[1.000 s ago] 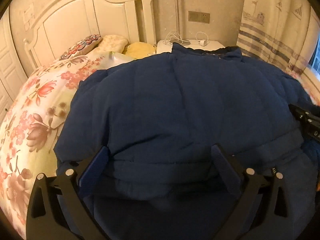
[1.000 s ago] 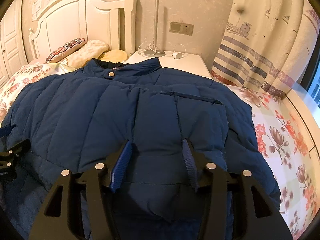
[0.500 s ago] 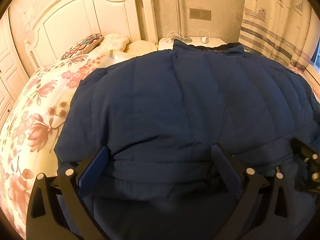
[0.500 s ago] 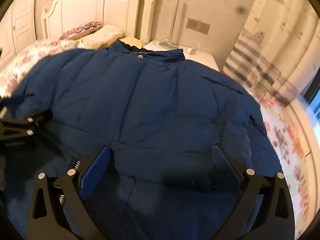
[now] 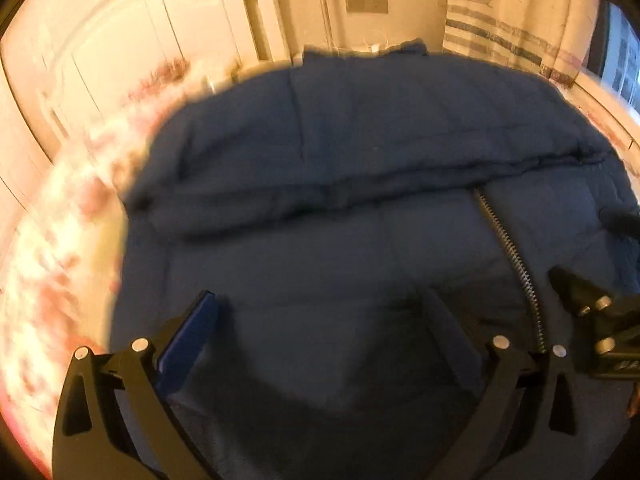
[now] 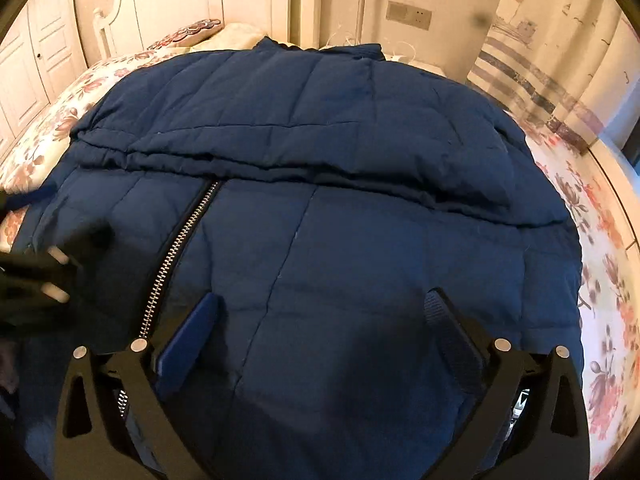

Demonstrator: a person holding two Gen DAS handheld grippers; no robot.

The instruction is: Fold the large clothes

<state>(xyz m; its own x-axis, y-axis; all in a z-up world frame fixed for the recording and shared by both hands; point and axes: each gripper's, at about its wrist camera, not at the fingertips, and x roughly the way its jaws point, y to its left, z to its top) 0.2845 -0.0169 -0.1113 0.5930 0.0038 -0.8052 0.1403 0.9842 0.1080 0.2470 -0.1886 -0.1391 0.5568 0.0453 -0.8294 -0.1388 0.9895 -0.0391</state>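
Right wrist view: a navy quilted jacket lies across the floral-print bed, its upper half toward twelve o'clock overlapping the lower panel along a crosswise edge, the zipper running from under that edge toward seven o'clock. The right hand-held gripper hovers over the near panel with jaws spread wide and nothing between them. In the left wrist view, blurred by motion, the left hand-held gripper is likewise wide open and empty. One fold appears made; judging by the broad spread left, further folds and tidying remain.
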